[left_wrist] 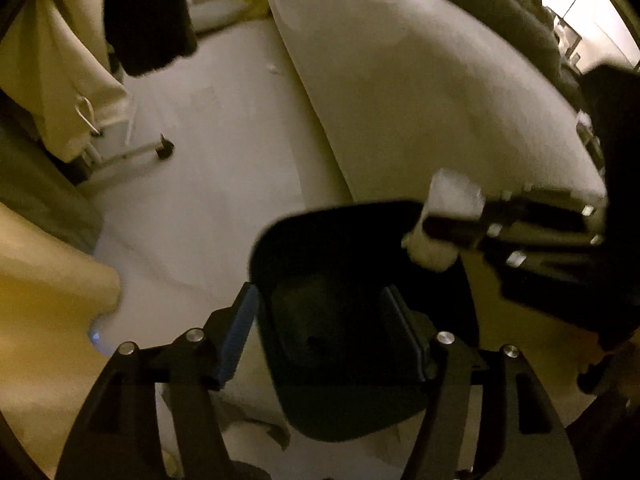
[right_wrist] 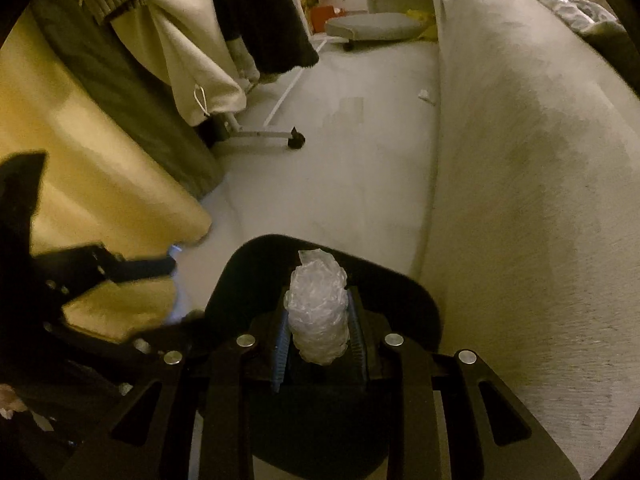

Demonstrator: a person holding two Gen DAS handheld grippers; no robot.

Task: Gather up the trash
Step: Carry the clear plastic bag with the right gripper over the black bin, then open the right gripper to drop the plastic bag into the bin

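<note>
1. The right gripper [right_wrist: 318, 334] is clamped on a crumpled wad of clear plastic wrap [right_wrist: 318, 312]; its lower end sits hidden between the blue-padded jaws.
2. The wad's long axis runs along the fingers, its free end pointing away from the camera, above a black rounded-rim bin [right_wrist: 412, 300] whose near rim the gripper cuts off.
3. The left gripper [left_wrist: 320, 336] hangs over the bin's dark, hard-to-read inside, jaws apart and empty.
4. Beyond lie the pale floor [right_wrist: 340, 168], an off-white sofa side [right_wrist: 520, 160] and blurred hanging clothes [right_wrist: 192, 52].
</note>
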